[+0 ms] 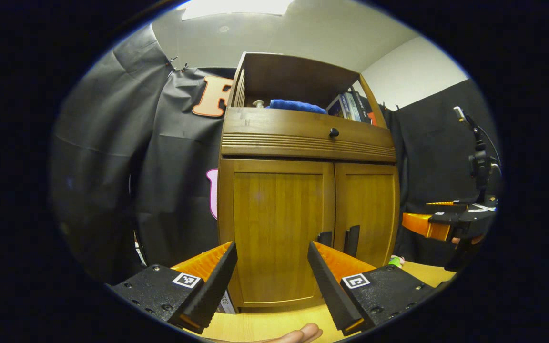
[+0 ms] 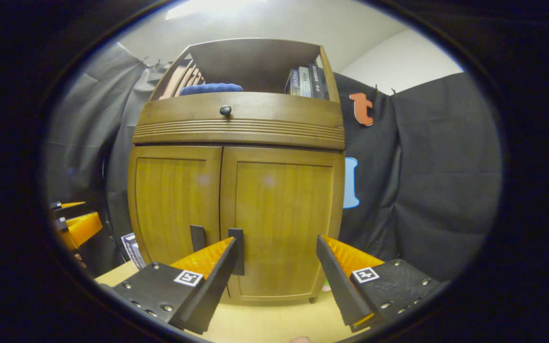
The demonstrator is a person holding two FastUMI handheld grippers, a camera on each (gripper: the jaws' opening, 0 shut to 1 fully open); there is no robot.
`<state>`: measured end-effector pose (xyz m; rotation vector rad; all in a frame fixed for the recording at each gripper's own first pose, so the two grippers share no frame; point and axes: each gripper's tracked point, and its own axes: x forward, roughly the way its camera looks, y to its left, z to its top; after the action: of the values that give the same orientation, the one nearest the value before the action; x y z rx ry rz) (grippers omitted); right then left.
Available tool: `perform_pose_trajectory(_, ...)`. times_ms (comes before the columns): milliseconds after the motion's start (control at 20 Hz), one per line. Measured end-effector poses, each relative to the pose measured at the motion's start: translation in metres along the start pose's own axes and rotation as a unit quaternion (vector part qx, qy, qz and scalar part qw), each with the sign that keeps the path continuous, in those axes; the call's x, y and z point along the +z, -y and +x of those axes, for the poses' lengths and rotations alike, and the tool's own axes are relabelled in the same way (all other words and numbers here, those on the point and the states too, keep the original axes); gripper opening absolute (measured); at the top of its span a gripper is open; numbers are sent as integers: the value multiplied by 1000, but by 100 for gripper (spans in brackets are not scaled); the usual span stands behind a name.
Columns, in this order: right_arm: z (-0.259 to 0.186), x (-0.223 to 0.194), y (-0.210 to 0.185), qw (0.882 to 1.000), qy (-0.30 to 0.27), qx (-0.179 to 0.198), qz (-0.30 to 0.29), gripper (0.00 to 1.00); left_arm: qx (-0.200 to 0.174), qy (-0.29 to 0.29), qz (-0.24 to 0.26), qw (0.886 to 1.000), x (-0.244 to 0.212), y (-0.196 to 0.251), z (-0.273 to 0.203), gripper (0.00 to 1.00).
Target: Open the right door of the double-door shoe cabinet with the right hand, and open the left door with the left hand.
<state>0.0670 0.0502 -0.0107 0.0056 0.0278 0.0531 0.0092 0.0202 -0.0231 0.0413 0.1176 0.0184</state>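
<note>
Right gripper view: my right gripper (image 2: 274, 259) points at the cabinet (image 2: 238, 200), and its jaws are wide apart with nothing between them. The right door (image 2: 279, 219) is shut. Its dark handle (image 2: 238, 250) hangs low on the inner edge, just by my left-side finger in this view. The left door (image 2: 174, 200) is shut too, with its own handle (image 2: 197, 238) right next to the first one.

In the left gripper view, my left gripper (image 1: 272, 259) also has its jaws apart and empty. It faces the left door (image 1: 277, 224). That door's handle (image 1: 324, 238) peeks out just above one of my fingers. My right gripper (image 1: 439, 221) waits off to the side, away from the cabinet.

The cabinet stands on a pale table (image 2: 265, 326). Up top sit a blue cloth (image 2: 210, 88) and some books (image 2: 305, 81). There is a drawer knob (image 2: 226, 110) I should leave alone.

I think the right door comes first. I should slide my right gripper a bit toward the middle so the handle sits between my fingers. Then I go forward slowly, squeeze both sides of the handle, and pull in a curve, since the hinge is likely on the outer edge. The two handles are very close, so I must pinch just one. Pulling straight or too hard may tip the cabinet or make me slip off.
</note>
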Motion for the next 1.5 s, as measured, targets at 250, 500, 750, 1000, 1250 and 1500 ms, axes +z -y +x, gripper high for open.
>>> perform_pose_trajectory(250, 43, -18, -35, 999, -24, 36, 3, 100, 12, -5, -11, 1000, 0, -12, 7, 87)
perform_pose_trajectory(500, 78, -44, -62, 997, -50, 60, -18, 100, 16, -11, -17, 1000, -2, -19, 9, 87)
perform_pose_trajectory(750, 110, -74, -64, 996, -77, 45, -20, 96, 16, -18, -16, 1000, -5, -21, 14, 87)
perform_pose_trajectory(1000, 133, -97, -65, 994, -97, 32, -43, 94, 18, -24, -15, 999, -9, -25, 21, 87)
perform_pose_trajectory(1250, 131, -113, -89, 986, -128, 85, 59, 44, 20, -20, -24, 999, -6, -27, 20, 87)
perform_pose_trajectory(1500, 131, -112, -87, 989, -102, 108, 21, 25, 23, -20, -22, 999, -7, -29, 21, 87)
